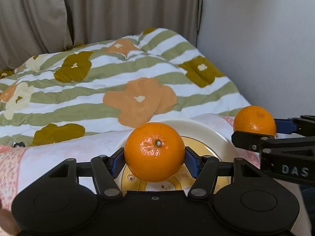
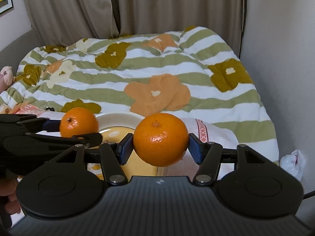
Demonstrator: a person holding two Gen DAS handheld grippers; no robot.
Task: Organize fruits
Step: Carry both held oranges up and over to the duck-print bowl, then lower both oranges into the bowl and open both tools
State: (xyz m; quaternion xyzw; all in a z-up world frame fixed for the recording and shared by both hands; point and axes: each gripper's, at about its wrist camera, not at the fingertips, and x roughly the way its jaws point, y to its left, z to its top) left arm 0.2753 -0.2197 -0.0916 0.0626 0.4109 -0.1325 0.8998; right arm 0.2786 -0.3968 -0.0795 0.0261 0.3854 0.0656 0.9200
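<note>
My left gripper (image 1: 154,157) is shut on an orange (image 1: 154,151), stem end facing the camera, held just above a cream plate with a yellow centre (image 1: 204,131). My right gripper (image 2: 160,147) is shut on a second orange (image 2: 160,139), held above the plate's right part (image 2: 118,120). In the left wrist view the right gripper (image 1: 256,129) and its orange (image 1: 255,121) show at the right edge. In the right wrist view the left gripper (image 2: 76,130) and its orange (image 2: 78,122) show at the left.
The plate rests on a white and pink cloth (image 1: 69,153) on a bed. A striped floral quilt (image 1: 118,74) lies behind it. Curtains (image 2: 157,5) hang at the back, a white wall (image 1: 265,39) is to the right, and a crumpled white bag (image 2: 293,161) lies at the right.
</note>
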